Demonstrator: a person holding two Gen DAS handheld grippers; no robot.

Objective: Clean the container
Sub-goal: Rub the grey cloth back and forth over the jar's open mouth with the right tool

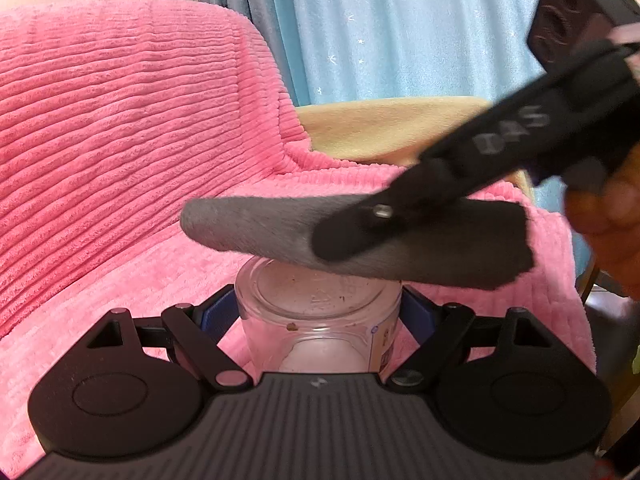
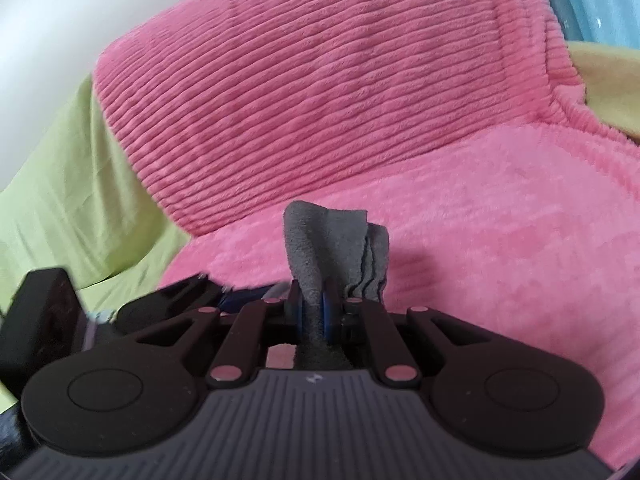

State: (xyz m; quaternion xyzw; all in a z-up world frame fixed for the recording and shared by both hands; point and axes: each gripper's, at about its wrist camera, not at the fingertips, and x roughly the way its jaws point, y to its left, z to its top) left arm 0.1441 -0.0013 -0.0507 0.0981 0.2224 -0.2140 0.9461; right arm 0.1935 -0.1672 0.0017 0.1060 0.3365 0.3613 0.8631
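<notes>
A clear plastic container [image 1: 318, 312] with brown specks on its upturned base is clamped sideways between the blue pads of my left gripper [image 1: 318, 308], which is shut on it. Over the container's far end lies a grey cloth [image 1: 256, 226], held from the right by my right gripper [image 1: 352, 236]. In the right wrist view the same grey cloth [image 2: 332, 248] sticks up between the blue pads of the right gripper [image 2: 314, 312], which is shut on it. Part of the left gripper [image 2: 168, 300] shows at the lower left there.
A pink ribbed blanket [image 1: 120, 140] covers the seat and backrest behind the work. A beige cushion [image 1: 392, 124] and light blue curtain [image 1: 400, 28] lie beyond. A green sheet [image 2: 68, 192] is at the left. A hand [image 1: 612, 232] holds the right gripper.
</notes>
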